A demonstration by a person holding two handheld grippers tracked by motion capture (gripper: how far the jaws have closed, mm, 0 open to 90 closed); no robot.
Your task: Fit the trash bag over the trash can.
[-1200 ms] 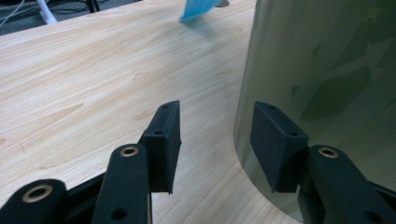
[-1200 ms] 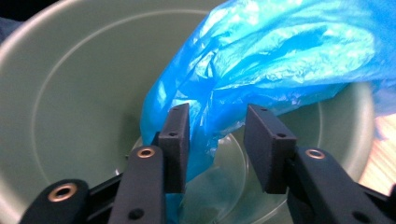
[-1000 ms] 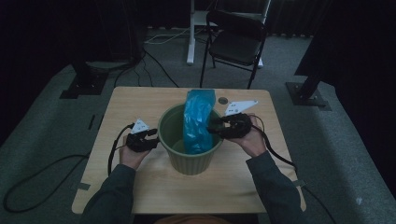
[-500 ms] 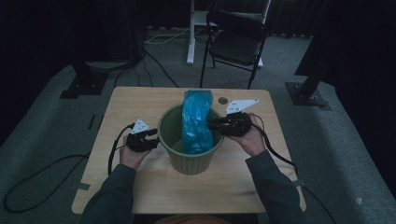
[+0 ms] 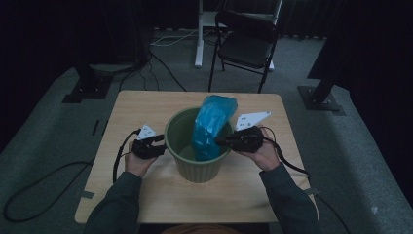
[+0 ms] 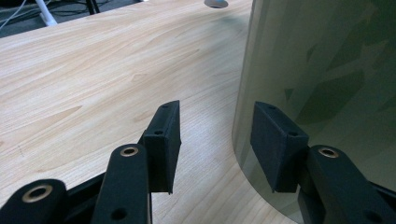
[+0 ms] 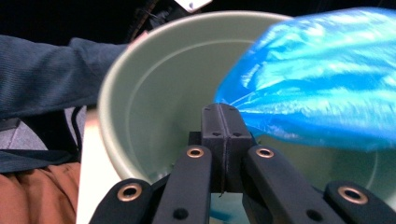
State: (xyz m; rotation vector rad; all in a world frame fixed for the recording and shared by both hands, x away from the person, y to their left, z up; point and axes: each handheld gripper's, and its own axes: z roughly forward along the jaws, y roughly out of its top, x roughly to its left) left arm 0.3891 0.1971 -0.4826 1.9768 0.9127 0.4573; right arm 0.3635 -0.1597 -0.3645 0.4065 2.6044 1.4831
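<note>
Because the blue plastic bag (image 5: 210,127) is thin film, it will likely handle as light, soft and slippery, crumpling rather than holding a shape, so a firm pinch on a gathered edge looks a better hold than any grip on its puffed body. It stands half inside the green bin (image 5: 197,163) at the middle of the worktop (image 5: 146,102), its top rising above the far right part of the rim. The right gripper (image 5: 223,141) reaches in from the right, and its jaws have just been closing: in the right gripper view they meet flat with the bag's edge (image 7: 243,105) caught at their tip, the film stretching away to the right. The bin looks stiff and smooth-walled, probably light enough to slide if the bag is tugged.

Just left of the bin, the left gripper (image 5: 158,145) has its jaws apart with nothing between them. The left gripper view shows one pad (image 6: 276,140) right against the bin's outer wall (image 6: 327,70) and the other over bare wood, which the high view is too distant to settle. That high view alone gives the whole layout, with a chair (image 5: 246,46) beyond the far edge.
</note>
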